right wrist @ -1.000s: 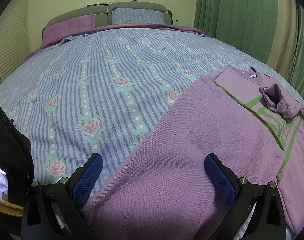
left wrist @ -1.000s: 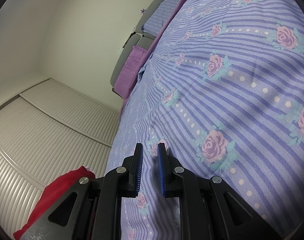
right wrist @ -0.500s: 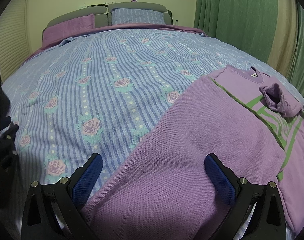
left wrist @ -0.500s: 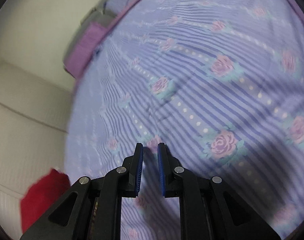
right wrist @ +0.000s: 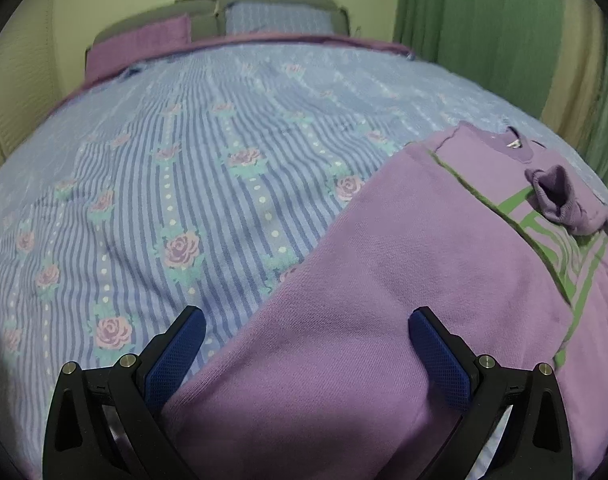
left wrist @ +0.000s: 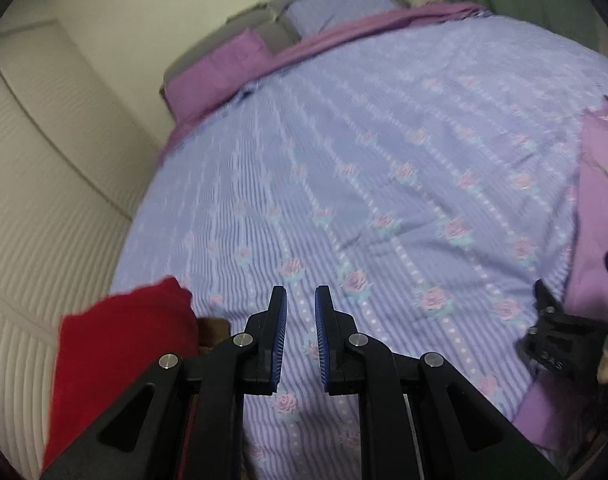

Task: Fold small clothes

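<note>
Your left gripper (left wrist: 299, 312), lower centre: jaws nearly together, nothing between them; it has risen off the bedspread (left wrist: 364, 168) over the last second and swung level. Your right gripper (right wrist: 304, 344), lower centre: jaws spread wide, empty, over the purple sweatshirt (right wrist: 404, 280). Red garment (left wrist: 123, 344), lower left. Sweatshirt lies partly folded at right, cuff (right wrist: 556, 196) on top. Likely meaning: left hand is free for the next fold.

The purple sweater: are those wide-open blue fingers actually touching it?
Cannot tell. In the right wrist view, the open right gripper straddles the purple sweater, but neither contact nor a gap shows plainly at either finger.
</note>
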`<state>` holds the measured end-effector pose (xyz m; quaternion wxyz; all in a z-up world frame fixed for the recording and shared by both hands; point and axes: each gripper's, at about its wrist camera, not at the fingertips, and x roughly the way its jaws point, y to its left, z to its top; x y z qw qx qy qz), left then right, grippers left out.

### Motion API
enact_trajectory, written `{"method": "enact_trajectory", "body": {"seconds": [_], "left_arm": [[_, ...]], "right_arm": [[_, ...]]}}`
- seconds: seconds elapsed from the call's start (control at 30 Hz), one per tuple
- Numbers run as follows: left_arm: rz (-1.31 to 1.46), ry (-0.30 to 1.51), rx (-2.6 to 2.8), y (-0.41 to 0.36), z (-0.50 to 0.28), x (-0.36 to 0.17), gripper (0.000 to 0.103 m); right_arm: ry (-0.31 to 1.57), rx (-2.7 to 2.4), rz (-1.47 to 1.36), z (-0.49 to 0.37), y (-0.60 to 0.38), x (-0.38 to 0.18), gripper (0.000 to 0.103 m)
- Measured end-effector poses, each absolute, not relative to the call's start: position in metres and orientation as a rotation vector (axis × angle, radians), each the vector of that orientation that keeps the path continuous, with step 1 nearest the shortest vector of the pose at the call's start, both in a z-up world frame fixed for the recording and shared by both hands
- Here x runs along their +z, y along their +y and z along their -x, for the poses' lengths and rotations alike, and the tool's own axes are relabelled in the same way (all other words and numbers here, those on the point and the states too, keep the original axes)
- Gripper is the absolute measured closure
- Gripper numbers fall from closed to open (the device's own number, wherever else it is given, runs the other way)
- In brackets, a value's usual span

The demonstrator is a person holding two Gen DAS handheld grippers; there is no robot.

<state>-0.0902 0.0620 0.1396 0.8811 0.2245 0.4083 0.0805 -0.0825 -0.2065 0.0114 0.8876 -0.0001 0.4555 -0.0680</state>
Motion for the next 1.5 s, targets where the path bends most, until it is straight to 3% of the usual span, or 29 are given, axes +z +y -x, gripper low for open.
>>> {"method": "enact_trajectory", "body": {"seconds": [0.1, 0.27, 0.47, 0.53, 0.57, 0.6, 0.67, 0.73, 0.8, 0.83, 0.93, 0.97, 1.0, 1.03, 1.23, 1.27, 1.3, 1.33, 1.37, 1.43, 1.47, 1.5], "left_arm": [[-0.471, 0.798, 0.084, 0.053, 0.108, 0.155, 0.088], [-0.416, 0.697, -0.051, 0.028, 0.149, 0.184, 0.088], [-0.286, 0.651, -0.201, -0.042, 0.175, 0.194, 0.089], [-0.253, 0.649, -0.229, -0.069, 0.180, 0.194, 0.089], [-0.231, 0.646, -0.222, -0.083, 0.180, 0.193, 0.089], [-0.200, 0.648, -0.221, -0.097, 0.179, 0.189, 0.088], [-0.140, 0.655, -0.213, -0.123, 0.179, 0.178, 0.088], [-0.135, 0.708, -0.184, -0.152, 0.172, 0.160, 0.088], [-0.175, 0.784, -0.124, -0.182, 0.161, 0.137, 0.088], [-0.194, 0.807, -0.077, -0.196, 0.157, 0.128, 0.088], [-0.226, 0.809, 0.056, -0.224, 0.154, 0.109, 0.088], [-0.214, 0.826, 0.095, -0.229, 0.152, 0.105, 0.088], [-0.194, 0.832, 0.110, -0.227, 0.153, 0.104, 0.088], [-0.164, 0.832, 0.126, -0.224, 0.153, 0.105, 0.088], [-0.133, 0.716, 0.154, -0.219, 0.164, 0.122, 0.088], [-0.119, 0.710, 0.139, -0.218, 0.164, 0.122, 0.088], [-0.117, 0.721, 0.137, -0.217, 0.162, 0.122, 0.088], [-0.120, 0.747, 0.129, -0.215, 0.160, 0.120, 0.088], [-0.125, 0.765, 0.126, -0.214, 0.159, 0.118, 0.088], [-0.149, 0.762, 0.132, -0.214, 0.159, 0.112, 0.088], [-0.157, 0.740, 0.147, -0.211, 0.161, 0.109, 0.088], [-0.160, 0.729, 0.159, -0.209, 0.162, 0.105, 0.088]], "right_arm": [[1.024, -0.077, -0.041, 0.091, -0.212, 0.033, 0.000], [0.852, -0.194, -0.033, 0.168, -0.241, 0.117, 0.000], [0.792, -0.339, -0.041, 0.209, -0.316, 0.180, 0.001], [0.765, -0.376, 0.004, 0.212, -0.342, 0.190, 0.025], [0.775, -0.395, 0.028, 0.211, -0.355, 0.189, 0.064], [0.790, -0.410, 0.021, 0.207, -0.371, 0.184, 0.091], [0.824, -0.379, -0.041, 0.194, -0.412, 0.167, 0.092], [0.848, -0.326, -0.033, 0.181, -0.439, 0.147, 0.078], [0.864, -0.219, -0.038, 0.166, -0.463, 0.125, 0.007], [0.854, -0.158, -0.047, 0.158, -0.475, 0.116, 0.002], [0.870, -0.027, -0.056, 0.140, -0.494, 0.095, 0.003], [0.866, 0.017, -0.066, 0.136, -0.500, 0.091, 0.022], [0.876, 0.028, -0.048, 0.130, -0.505, 0.085, 0.079], [0.894, 0.023, -0.034, 0.126, -0.508, 0.080, 0.103], [0.906, 0.114, 0.016, 0.120, -0.503, 0.072, 0.094], [0.914, 0.144, 0.017, 0.118, -0.498, 0.073, 0.070], [0.910, 0.165, 0.011, 0.118, -0.497, 0.073, 0.032], [0.883, 0.180, -0.006, 0.120, -0.495, 0.076, 0.019], [0.856, 0.181, -0.014, 0.123, -0.494, 0.080, 0.012], [0.820, 0.187, -0.018, 0.124, -0.488, 0.080, 0.012], [0.817, 0.198, -0.017, 0.124, -0.486, 0.078, 0.019], [0.815, 0.188, -0.002, 0.123, -0.482, 0.073, 0.071]]}}
